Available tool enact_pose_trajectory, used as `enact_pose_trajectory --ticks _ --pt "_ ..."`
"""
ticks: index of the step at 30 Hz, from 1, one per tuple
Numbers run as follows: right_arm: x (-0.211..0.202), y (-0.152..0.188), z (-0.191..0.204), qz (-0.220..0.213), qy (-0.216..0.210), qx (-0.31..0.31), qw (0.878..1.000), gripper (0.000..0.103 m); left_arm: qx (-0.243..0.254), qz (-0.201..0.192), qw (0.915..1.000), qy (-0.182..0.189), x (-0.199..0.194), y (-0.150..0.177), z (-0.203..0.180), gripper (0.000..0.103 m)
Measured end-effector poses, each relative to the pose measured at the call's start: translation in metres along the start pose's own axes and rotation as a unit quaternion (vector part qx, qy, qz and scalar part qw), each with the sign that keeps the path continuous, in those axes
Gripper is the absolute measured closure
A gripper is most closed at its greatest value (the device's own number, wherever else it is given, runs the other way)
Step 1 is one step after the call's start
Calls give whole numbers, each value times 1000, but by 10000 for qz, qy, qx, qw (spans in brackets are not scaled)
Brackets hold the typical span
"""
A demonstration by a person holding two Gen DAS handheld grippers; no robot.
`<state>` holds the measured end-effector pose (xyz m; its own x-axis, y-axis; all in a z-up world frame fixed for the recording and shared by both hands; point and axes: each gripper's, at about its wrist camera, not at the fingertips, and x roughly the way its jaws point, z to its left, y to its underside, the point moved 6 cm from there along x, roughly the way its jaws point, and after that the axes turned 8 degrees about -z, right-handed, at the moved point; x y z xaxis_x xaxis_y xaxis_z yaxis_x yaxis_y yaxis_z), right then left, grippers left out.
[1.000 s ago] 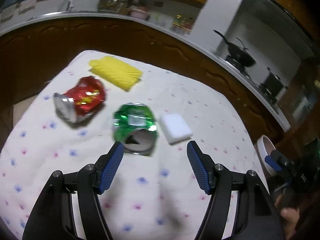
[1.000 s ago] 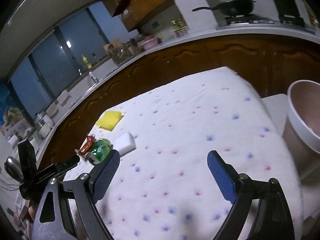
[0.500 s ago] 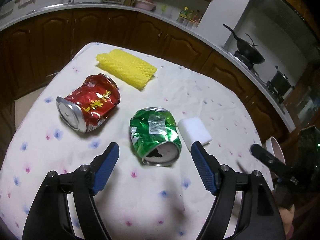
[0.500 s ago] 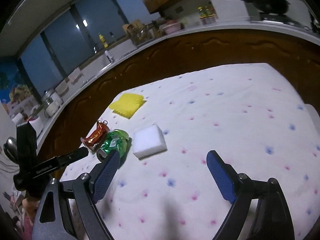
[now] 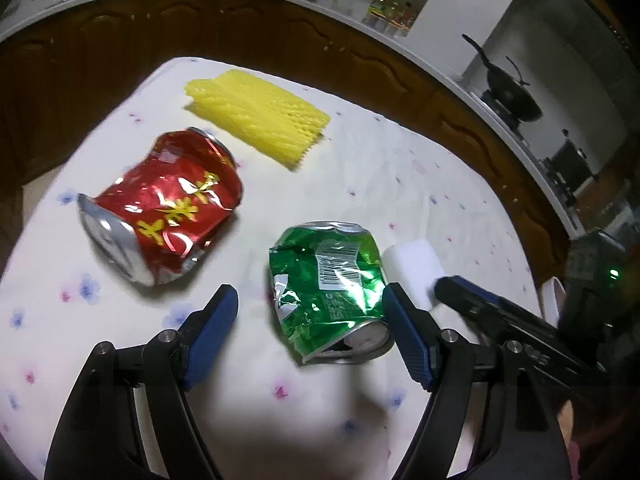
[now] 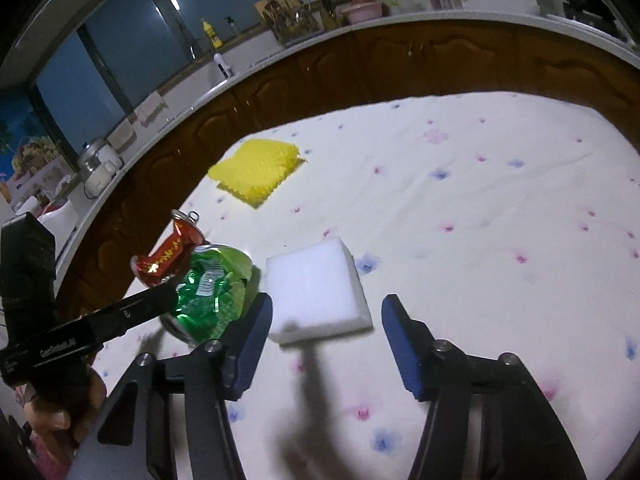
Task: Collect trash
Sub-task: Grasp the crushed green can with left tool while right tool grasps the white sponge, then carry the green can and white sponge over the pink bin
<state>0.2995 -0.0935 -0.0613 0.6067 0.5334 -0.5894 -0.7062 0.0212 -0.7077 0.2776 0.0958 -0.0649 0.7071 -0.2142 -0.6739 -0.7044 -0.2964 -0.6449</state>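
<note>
A crushed green can (image 5: 332, 288) lies on the white flowered tablecloth (image 5: 400, 184). My left gripper (image 5: 310, 328) is open, and the can sits between its fingertips, close to the right one. A crushed red can (image 5: 168, 208) lies to the left, a yellow foam net (image 5: 256, 114) behind it. A white foam block (image 6: 316, 288) lies right of the green can (image 6: 212, 284). My right gripper (image 6: 326, 340) is open with the block's near edge between its fingertips. It also shows in the left wrist view (image 5: 452, 286).
A dark wooden counter (image 6: 400, 56) curves around the far side of the table. It carries bottles, a utensil rack and a pink bowl (image 6: 362, 10). A wok (image 5: 512, 96) sits on a stove at the right. The red can (image 6: 170, 254) lies near the table's left edge.
Both grippers have moved forward and closer to the table. The green can is now between the left fingertips, and the white block is now at the right fingertips. Nothing was grasped.
</note>
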Motion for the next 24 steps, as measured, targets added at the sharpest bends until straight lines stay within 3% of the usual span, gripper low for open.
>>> enact_pose_trajectory --ticks 1,4,9,11,12,14,20,22,23,24 --pt "5 2 0 73 11 -2 10000 59 22 12 10000 32 1 0 -1 27" --pt "7 3 -1 62 31 -39 10000 64 82 34 9999 126 1 1 -4 30" --pt "-5 1 -8 -39 15 38 10000 81 105 127 9992 373 4 2 -14 46" --pt "-11 -1 -11 -104 47 77 9999 101 227 97 9990 383 4 2 -20 50" --pt "-16 -2 -14 -155 93 72 9998 102 266 95 9986 449 3 3 -24 57" --pt "-30 -2 -21 -271 168 91 9994 103 320 88 9983 482 4 3 -29 79" --pt "-47 1 -35 -281 275 98 9992 100 351 71 9978 565 0 5 -35 81" --pt "-46 2 -38 -251 153 280 9992 88 293 34 9980 555 -4 4 -33 82" --pt "-44 2 -37 -229 109 309 9992 72 268 -9 9982 545 -7 4 -32 82" --pt "-42 2 -36 -220 106 294 9993 65 244 -68 9982 542 -13 3 -30 82"
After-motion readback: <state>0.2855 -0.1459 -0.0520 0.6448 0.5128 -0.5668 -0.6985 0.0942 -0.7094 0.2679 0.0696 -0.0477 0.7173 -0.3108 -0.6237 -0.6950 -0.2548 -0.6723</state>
